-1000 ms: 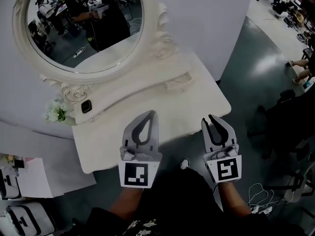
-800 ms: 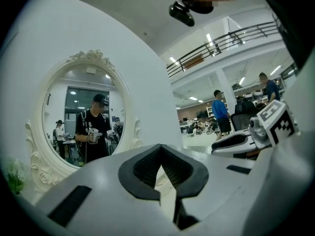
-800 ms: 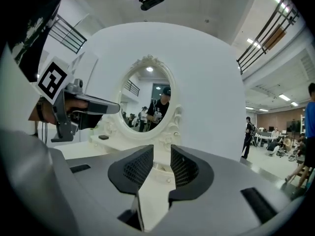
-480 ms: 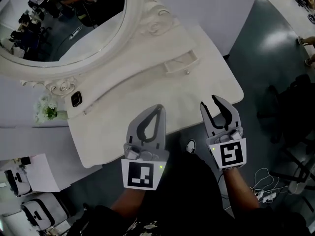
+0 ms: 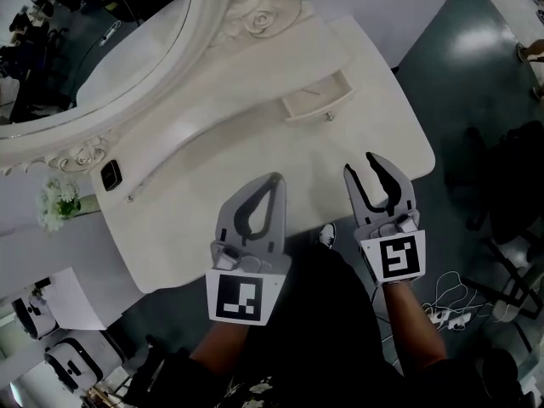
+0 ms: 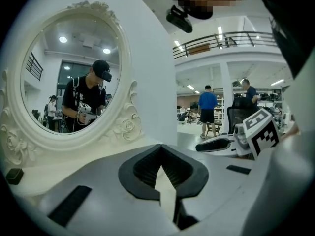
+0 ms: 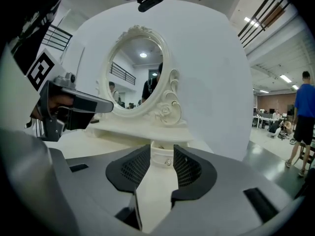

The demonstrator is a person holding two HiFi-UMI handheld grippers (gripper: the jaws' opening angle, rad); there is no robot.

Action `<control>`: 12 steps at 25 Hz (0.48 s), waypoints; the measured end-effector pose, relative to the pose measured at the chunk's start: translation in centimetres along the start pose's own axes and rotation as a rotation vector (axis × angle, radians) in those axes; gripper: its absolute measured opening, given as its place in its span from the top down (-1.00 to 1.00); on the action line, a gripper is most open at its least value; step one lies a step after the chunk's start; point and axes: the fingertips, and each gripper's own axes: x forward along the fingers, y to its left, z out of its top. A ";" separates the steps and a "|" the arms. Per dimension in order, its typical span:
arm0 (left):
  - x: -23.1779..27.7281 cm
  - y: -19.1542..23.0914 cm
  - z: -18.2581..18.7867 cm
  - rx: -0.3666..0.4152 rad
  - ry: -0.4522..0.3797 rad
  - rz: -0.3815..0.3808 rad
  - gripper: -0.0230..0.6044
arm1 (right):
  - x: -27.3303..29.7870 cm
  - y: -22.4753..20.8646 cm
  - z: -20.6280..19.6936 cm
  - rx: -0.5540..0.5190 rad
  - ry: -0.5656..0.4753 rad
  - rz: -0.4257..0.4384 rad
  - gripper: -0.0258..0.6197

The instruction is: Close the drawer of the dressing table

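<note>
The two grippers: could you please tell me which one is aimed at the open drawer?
The right gripper: in its own view the pulled-out drawer shows between its opening jaws, not yet touched. The left gripper, jaws together, points left of it.

The left forearm and right forearm reach forward side by side, each hand holding a tool aimed ahead and slightly down. The left tool has its jaws closed tip to tip, empty. The right tool has its jaws apart and opening, nothing between them.
</note>
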 end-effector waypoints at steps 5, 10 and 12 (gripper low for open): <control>1.7 0.0 -1.6 0.002 0.042 -0.048 0.92 | 2.5 -0.6 -1.3 0.006 0.023 0.004 0.49; 3.5 0.5 -3.3 -0.024 0.086 -0.088 0.92 | 5.0 -0.9 -2.8 0.018 0.064 0.013 0.46; 4.1 0.7 -3.6 -0.045 0.090 -0.101 0.92 | 6.0 -0.9 -3.3 0.029 0.070 0.025 0.46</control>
